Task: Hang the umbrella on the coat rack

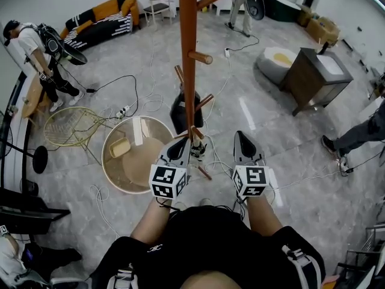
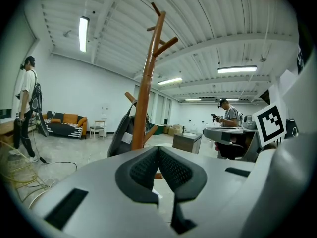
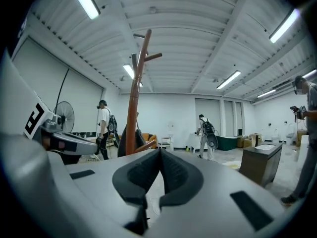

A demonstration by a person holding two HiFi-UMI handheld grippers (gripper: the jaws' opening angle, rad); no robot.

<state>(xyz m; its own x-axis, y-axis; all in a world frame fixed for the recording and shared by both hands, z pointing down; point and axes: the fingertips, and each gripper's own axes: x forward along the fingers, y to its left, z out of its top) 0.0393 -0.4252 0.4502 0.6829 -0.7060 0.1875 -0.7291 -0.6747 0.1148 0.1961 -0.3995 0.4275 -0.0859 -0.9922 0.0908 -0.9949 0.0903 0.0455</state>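
Observation:
The tall orange-brown coat rack (image 1: 187, 53) stands just ahead of me, its pegs sticking out at several heights. A dark folded umbrella (image 1: 178, 112) hangs from a lower peg against the pole. It also shows beside the coat rack (image 2: 143, 98) as a grey-black umbrella (image 2: 121, 135) with a white tag. My left gripper (image 1: 181, 142) is close to the pole's lower pegs, with its jaws together and nothing between them. My right gripper (image 1: 242, 138) is a little to the right of the pole, shut and empty. The right gripper view has the rack (image 3: 132, 113) at its left.
A round wooden table (image 1: 129, 155) and a yellow wire chair (image 1: 69, 127) stand left of the rack. A dark cabinet (image 1: 316, 77) is at the right. Cables (image 1: 129, 92) trail over the grey floor. A sofa (image 1: 102, 20) and several people are farther off.

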